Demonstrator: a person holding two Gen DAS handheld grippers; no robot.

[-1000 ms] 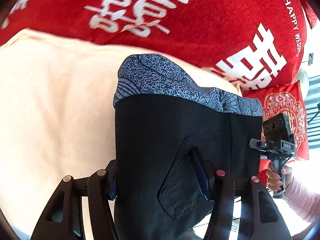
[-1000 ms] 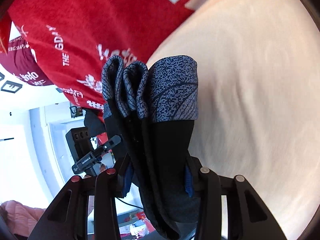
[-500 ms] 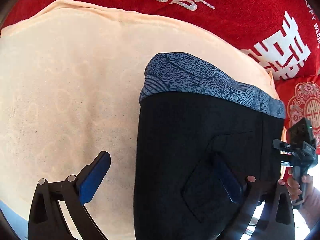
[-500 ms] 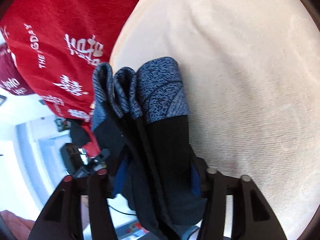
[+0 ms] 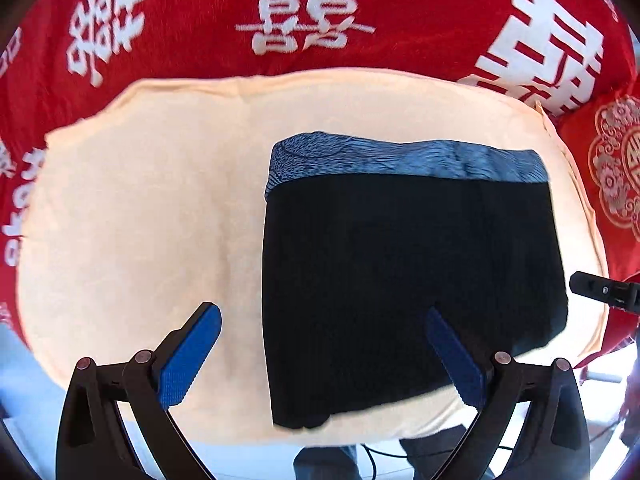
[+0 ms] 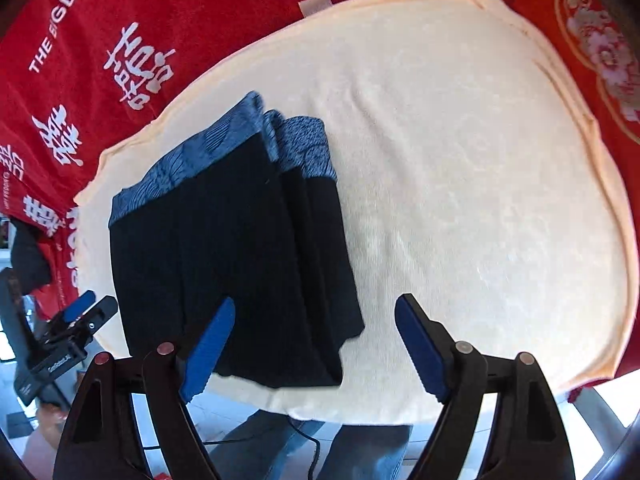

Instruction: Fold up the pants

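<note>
The folded pants [image 5: 408,280] lie flat on a towel [image 5: 140,220] spread over a printed cloth [image 5: 420,20], toward the towel's right half in the left wrist view. Their waistband [image 5: 404,160] is at the far edge — nearest the cloth's lettering. A cushion [image 5: 616,168] sits beyond the towel's right edge, probably touching it. The left tool [image 5: 324,360] hangs above the pants' near left edge; the right tool [image 6: 316,344] above their near right corner.

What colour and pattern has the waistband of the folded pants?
The waistband is blue-grey with dark speckles and curved lines, clearest in the left wrist view.
</note>
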